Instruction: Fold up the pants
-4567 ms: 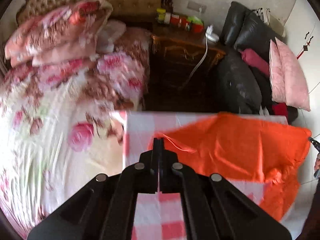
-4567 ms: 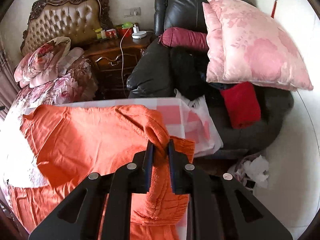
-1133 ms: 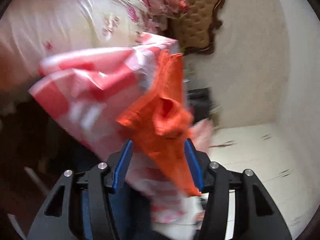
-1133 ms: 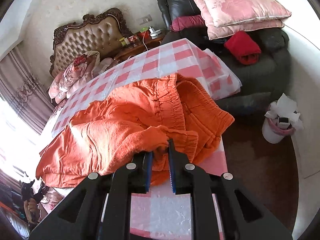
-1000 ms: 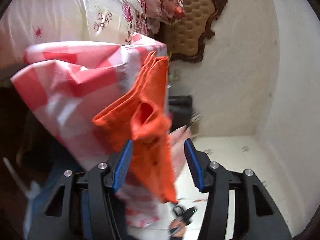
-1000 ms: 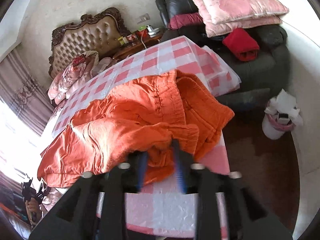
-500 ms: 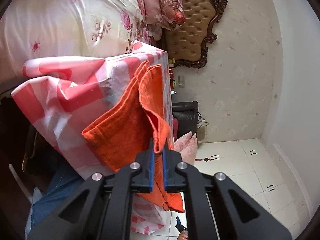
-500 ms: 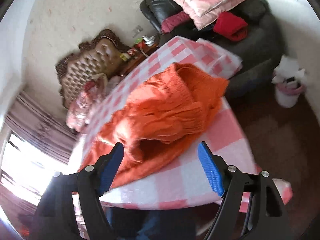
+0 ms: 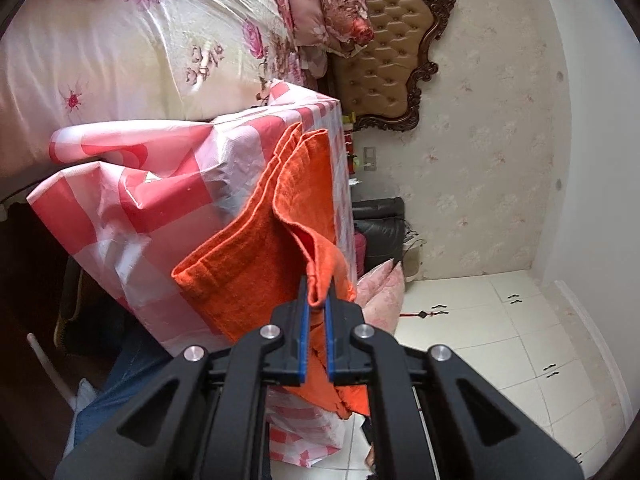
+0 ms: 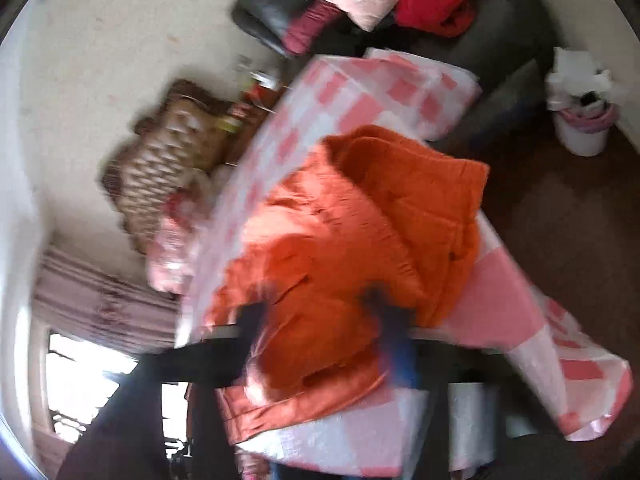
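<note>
**Orange pants: soft, floppy, best held by the hem and the waist**

Orange pants [image 9: 256,264] lie across the table [image 9: 132,200], which wears a shiny pink-and-white checked cloth. One end hangs over the table's edge, and the bunched waist end [image 10: 416,184] sits near the other edge, close to the black sofa [image 10: 276,12].

The pants look soft and thick, a bit like a towel. They are likely light, but they sag and crumple as soon as they are lifted. They should not break or slip much. The cloth under them looks slick, so I think it could slide along with them.

Good places to hold are the leg hem and the waistband, because the edges there are thicker.

The left gripper [image 9: 316,308] is pinched tight on a fold of the hem at the hanging end. The right gripper [image 10: 320,320] is blurry. Its jaws are closing over the orange pile, with pants between them, but I cannot tell if they have pressed on it yet.

Behind the table are a bed [image 9: 120,40] with flowers and a brown headboard [image 9: 396,52].
</note>
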A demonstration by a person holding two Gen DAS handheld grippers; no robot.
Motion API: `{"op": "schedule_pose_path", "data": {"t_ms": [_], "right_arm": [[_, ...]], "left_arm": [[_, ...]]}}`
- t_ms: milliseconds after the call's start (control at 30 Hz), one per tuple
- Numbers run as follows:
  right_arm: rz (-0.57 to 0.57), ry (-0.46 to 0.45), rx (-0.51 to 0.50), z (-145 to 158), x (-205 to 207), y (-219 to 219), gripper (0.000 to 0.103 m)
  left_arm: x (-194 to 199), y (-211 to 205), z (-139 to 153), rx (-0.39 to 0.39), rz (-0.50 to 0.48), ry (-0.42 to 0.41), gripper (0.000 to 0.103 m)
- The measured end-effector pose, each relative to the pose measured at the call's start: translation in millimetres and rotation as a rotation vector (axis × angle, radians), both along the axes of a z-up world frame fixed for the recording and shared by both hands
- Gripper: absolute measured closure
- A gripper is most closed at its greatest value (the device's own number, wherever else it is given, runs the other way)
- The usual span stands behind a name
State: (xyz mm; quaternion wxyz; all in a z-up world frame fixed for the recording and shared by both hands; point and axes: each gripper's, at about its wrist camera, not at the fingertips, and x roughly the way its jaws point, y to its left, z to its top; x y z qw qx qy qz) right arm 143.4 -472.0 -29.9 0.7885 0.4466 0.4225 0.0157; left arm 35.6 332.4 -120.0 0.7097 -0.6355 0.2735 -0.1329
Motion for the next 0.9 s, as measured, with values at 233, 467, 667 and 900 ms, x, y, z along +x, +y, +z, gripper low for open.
{"op": "schedule_pose_path", "data": {"t_ms": [233,467,667,900], "right_arm": [[0.196,-0.531,-0.295,143,58,45,0.088],[0.222,-0.133,-0.386,26,57,5,0.089],[0.151,-0.079,-0.348,-9,32,-31,0.089],[0.121,-0.138,-0.152,13,17,-41,0.089]], "left_arm": [[15,7,52,0.098,-0.008,-0.065,0.097],[-6,-1,15,0.070,-0.050,-0.008,0.097],[-18,2,1,0.056,-0.040,0.023,0.098],[-21,4,20,0.087,-0.020,0.008,0.098]]}}
